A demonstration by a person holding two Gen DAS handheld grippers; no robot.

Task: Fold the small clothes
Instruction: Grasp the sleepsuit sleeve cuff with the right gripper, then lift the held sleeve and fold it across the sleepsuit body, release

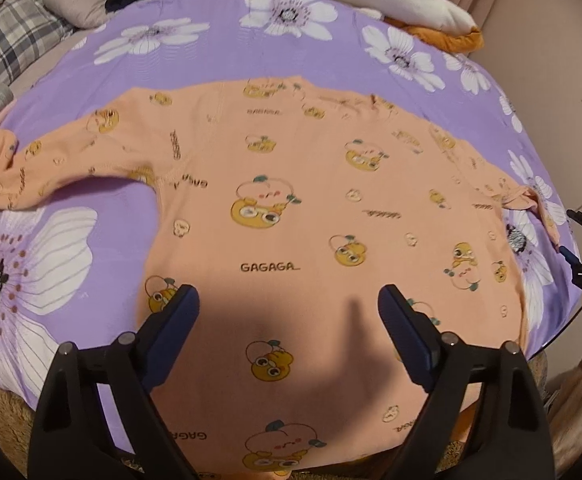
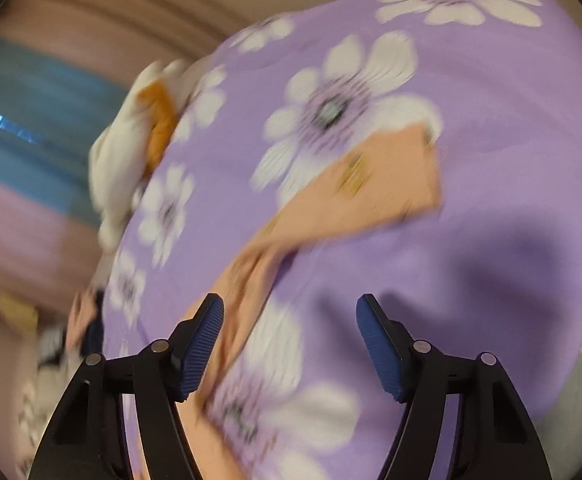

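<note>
Peach knit, printed with yellow ducks: the shirt (image 1: 291,208) lies flat on the purple flowered sheet (image 1: 91,152), sleeves out to both sides. We judge this the start of the fold. Our left gripper (image 1: 289,300) hovers over the hem, jaws spread, empty. Our right gripper (image 2: 290,312), also spread and empty, nears a sleeve (image 2: 331,208); next we must pinch thin, limp cloth.

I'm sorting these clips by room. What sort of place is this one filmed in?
Most likely a bedroom, on a bed. A purple flowered bedsheet covers the soft surface where the peach long-sleeved top lies flat, a plaid pillow sits at its far left, and curtains hang behind.
</note>
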